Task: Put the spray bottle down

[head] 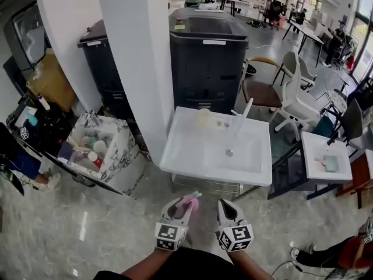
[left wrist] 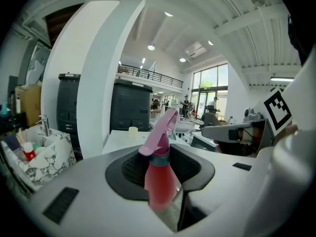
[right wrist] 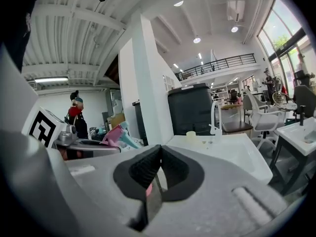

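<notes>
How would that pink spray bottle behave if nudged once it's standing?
The spray bottle looks tall and narrow with a jutting trigger head, so it probably tips easily. Its smooth plastic body may slip. It seems stiff: the left gripper clamps it without visible denting.

1. The right gripper [right wrist: 159,154] is pictured before the white sink [right wrist: 237,154], its jaws closed together.
2. A faucet [right wrist: 214,116] and a pale cup [right wrist: 190,135] are seen at the sink's far edge.
3. A pink spray bottle [right wrist: 114,134] is seen left of the sink; a dark cabinet [right wrist: 190,110] is set behind the sink.
</notes>
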